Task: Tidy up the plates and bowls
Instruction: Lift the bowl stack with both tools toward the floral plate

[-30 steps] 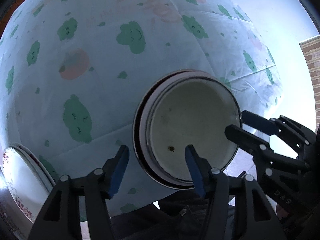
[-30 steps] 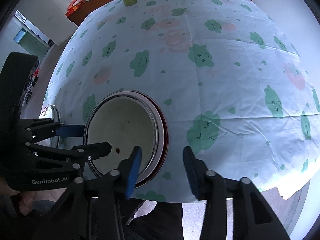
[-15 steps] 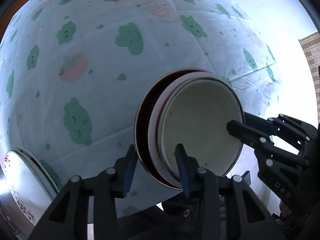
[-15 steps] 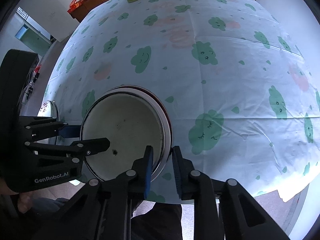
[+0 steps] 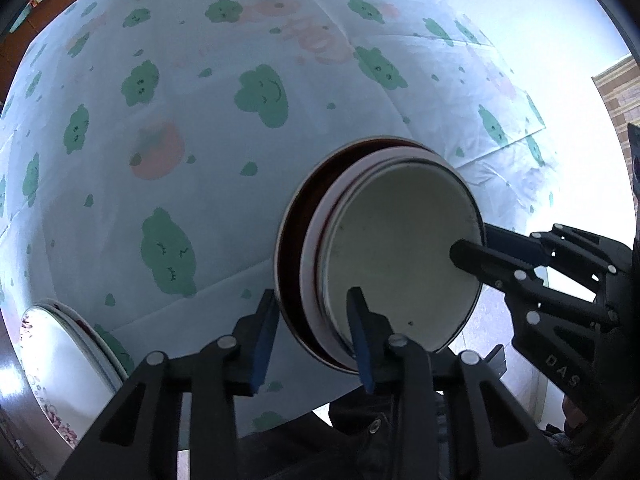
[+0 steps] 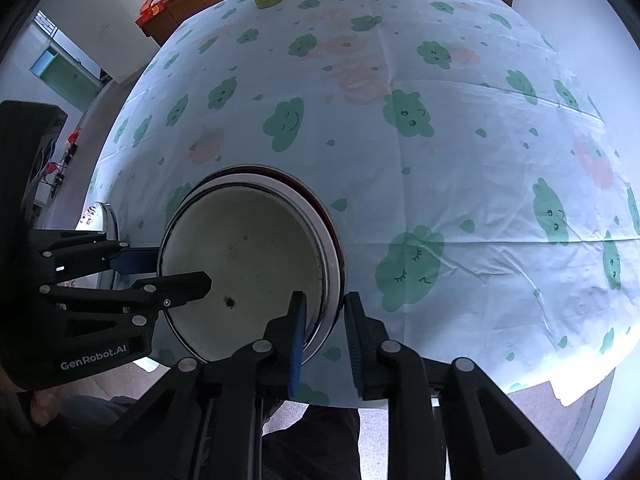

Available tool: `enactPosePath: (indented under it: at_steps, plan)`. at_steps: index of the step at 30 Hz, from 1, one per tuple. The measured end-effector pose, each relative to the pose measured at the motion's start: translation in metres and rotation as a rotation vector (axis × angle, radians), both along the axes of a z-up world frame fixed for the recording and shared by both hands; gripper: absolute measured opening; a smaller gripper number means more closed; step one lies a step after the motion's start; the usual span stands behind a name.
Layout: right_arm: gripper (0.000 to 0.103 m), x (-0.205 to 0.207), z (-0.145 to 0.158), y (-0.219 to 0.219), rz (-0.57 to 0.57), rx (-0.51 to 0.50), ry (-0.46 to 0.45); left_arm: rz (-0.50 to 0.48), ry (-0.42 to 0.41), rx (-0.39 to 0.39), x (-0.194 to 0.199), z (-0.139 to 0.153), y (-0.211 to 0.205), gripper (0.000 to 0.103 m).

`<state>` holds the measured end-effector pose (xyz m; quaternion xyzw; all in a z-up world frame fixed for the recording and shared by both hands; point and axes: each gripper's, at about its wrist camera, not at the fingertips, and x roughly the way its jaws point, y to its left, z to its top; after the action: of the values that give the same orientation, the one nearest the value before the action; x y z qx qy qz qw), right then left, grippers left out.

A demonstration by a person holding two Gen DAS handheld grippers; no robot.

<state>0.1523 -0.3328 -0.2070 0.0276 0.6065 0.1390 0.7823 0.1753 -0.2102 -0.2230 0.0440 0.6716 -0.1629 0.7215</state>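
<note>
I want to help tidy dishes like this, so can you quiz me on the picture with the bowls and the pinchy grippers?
1. True or false: the nested bowls are the only dishes in view.
2. What is printed on the tablecloth? A stars, B green clouds, C stripes.
3. Fill in: the right gripper is clamped on the bowls' ____.

Key: 1 false, a floral plate shows near the table's edge. 2 B. 3 rim.
</note>
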Motion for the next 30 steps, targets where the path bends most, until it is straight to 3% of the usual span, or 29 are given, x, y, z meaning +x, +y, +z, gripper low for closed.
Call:
enactPosePath:
  at_steps: [14, 30]
  plan:
    - [0.021, 0.006, 0.016, 0.017, 0.047, 0.011, -0.017, 0.038, -0.066, -0.002, 0.001, 0.026, 0.026, 0.033]
    - [0.021, 0.019, 0.039, 0.062, 0.16, 0.026, -0.055, 0.165, -0.084, -0.013, -0.003, 0.041, 0.076, 0.032]
